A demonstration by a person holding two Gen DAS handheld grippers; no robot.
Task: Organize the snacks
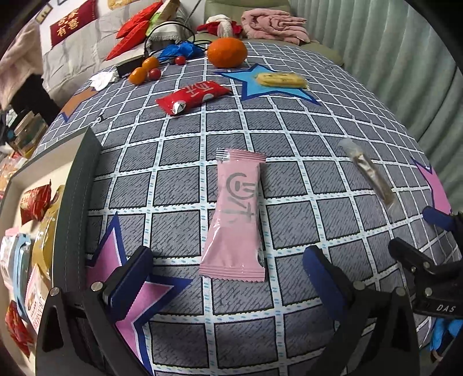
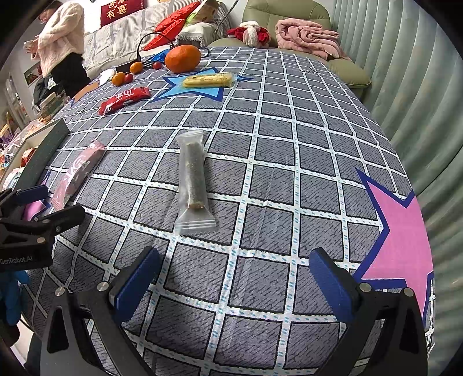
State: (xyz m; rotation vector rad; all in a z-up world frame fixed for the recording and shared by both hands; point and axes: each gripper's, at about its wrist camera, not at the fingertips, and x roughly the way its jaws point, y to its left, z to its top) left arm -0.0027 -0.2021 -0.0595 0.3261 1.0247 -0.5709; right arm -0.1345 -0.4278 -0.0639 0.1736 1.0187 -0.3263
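Note:
A pink snack packet (image 1: 235, 215) lies flat on the checked tablecloth, just ahead of my left gripper (image 1: 228, 283), whose blue-padded jaws stand wide open with nothing between them. A clear packet holding a brown bar (image 2: 192, 176) lies ahead of my right gripper (image 2: 235, 285), also open and empty. Further back lie a red packet (image 1: 192, 97) and a yellow bar (image 1: 282, 80) on a blue star. At the left stands a grey box (image 1: 78, 185) holding several snack packets. The pink packet (image 2: 76, 173) also shows in the right wrist view, beside the left gripper (image 2: 46, 205).
A large orange (image 1: 227, 52), small oranges and red tomatoes (image 1: 147, 71), cables and blue plastic crowd the far table edge. A sofa with a pink blanket (image 1: 273, 26) lies beyond. A person in a pale sweater (image 2: 59, 37) stands at far left. Curtains hang on the right.

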